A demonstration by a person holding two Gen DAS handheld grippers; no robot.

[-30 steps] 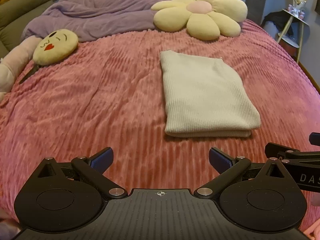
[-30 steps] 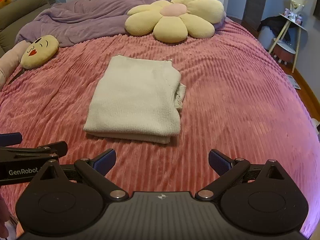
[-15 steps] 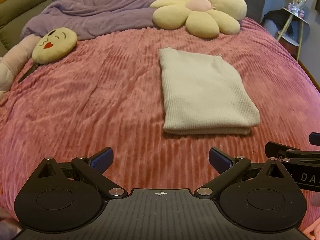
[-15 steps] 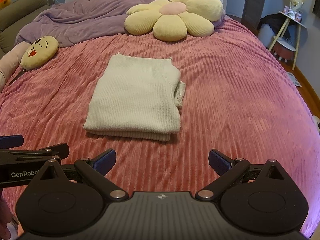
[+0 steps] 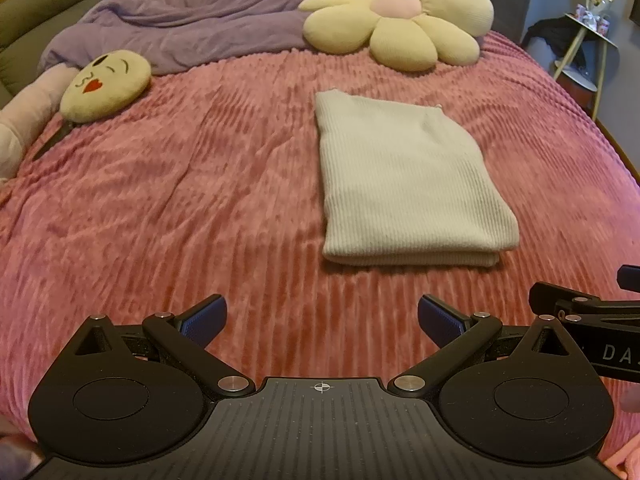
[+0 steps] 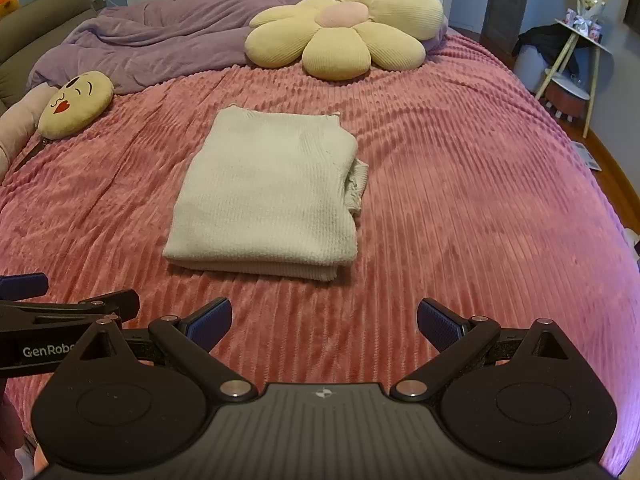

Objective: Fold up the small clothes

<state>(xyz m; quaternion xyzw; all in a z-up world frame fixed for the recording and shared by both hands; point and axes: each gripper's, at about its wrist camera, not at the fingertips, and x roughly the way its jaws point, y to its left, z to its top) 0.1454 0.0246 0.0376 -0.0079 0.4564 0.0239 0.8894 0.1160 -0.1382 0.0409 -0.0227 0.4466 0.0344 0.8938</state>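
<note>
A cream knit garment point(image 5: 404, 184) lies folded into a rectangle on the pink ribbed bedspread point(image 5: 180, 208); in the right wrist view the same garment point(image 6: 268, 196) shows a bunched bit of cloth sticking out at its right edge. My left gripper point(image 5: 322, 318) hangs open near the bed's front edge, short of the garment and a little to its left, with nothing between its fingers. My right gripper point(image 6: 324, 320) is open too, empty, just in front of the garment's near right corner. Each gripper's body shows at the side of the other's view.
A yellow flower cushion point(image 5: 400, 20) and a purple duvet point(image 5: 192, 24) lie at the bed's far end. A yellow kissing-face pillow point(image 5: 106, 84) and a pale pink plush point(image 5: 24, 112) sit at the left. A small side table point(image 6: 580, 52) stands beyond the bed's right edge.
Both grippers have drawn back and lifted slightly, so the garment sits a little farther off in both views. The jaws have stayed open and the garment has not moved.
</note>
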